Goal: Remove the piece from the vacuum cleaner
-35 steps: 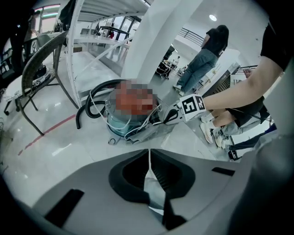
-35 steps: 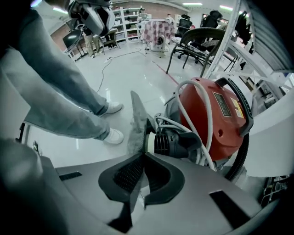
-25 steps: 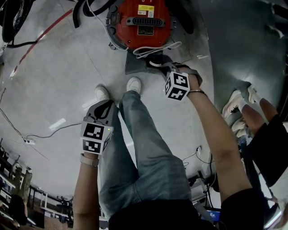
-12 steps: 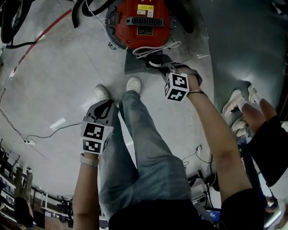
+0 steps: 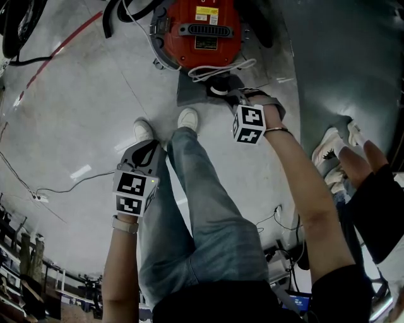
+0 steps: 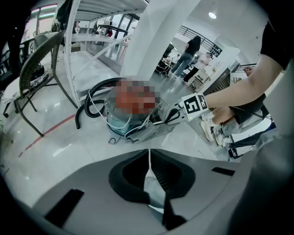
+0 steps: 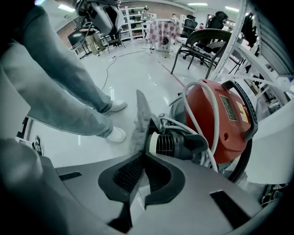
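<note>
A red vacuum cleaner stands on the floor ahead of my feet. A grey cloth piece hangs from its front beside a black ribbed nozzle. My right gripper reaches in there. In the right gripper view its jaws are shut on the lower edge of the grey piece, just left of the nozzle and the red body. My left gripper hangs by my left leg, well back from the vacuum. The left gripper is shut and I see nothing held in it.
A white cord loops over the vacuum's front, and a black hose curls at its left. My shoes stand just behind the grey piece. Another person's shoes are at the right. A chair and a metal rack stand behind the vacuum.
Hardly anything has moved. The right gripper has edged slightly toward me, still shut on the grey piece. The left gripper has held still.
</note>
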`<control>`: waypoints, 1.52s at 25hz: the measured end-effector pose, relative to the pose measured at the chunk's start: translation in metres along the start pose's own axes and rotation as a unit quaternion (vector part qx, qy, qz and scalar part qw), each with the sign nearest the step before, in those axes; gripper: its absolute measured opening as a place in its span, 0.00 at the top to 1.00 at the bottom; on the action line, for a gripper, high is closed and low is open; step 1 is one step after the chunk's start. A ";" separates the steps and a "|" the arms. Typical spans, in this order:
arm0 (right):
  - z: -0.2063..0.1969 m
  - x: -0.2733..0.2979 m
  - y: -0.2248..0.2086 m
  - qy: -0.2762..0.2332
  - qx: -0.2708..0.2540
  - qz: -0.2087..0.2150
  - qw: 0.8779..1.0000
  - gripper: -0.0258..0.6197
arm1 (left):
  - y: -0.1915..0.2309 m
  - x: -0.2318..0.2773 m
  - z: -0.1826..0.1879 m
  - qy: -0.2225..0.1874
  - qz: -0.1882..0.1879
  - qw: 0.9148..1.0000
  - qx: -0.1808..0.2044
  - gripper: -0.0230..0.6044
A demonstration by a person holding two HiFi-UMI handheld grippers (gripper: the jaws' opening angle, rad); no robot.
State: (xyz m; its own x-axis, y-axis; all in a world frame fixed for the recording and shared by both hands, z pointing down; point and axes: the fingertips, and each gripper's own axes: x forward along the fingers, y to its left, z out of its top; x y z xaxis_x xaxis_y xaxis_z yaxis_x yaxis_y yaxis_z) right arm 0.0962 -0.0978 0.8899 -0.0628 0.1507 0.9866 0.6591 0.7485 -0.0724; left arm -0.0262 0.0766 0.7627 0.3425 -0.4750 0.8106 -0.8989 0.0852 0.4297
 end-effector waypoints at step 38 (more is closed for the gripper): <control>0.015 0.006 -0.006 -0.002 0.069 -0.085 0.994 0.88 | 0.006 0.010 0.002 0.010 -0.010 1.000 -0.001 0.93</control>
State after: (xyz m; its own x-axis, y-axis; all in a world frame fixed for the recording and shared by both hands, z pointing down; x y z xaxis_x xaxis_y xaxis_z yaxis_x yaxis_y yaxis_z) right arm 0.0803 -0.0917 0.8945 -0.1679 0.0181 0.9856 0.5306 0.8443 0.0749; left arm -0.0291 0.0703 0.7724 0.3662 -0.4599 0.8089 -0.8909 0.0776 0.4475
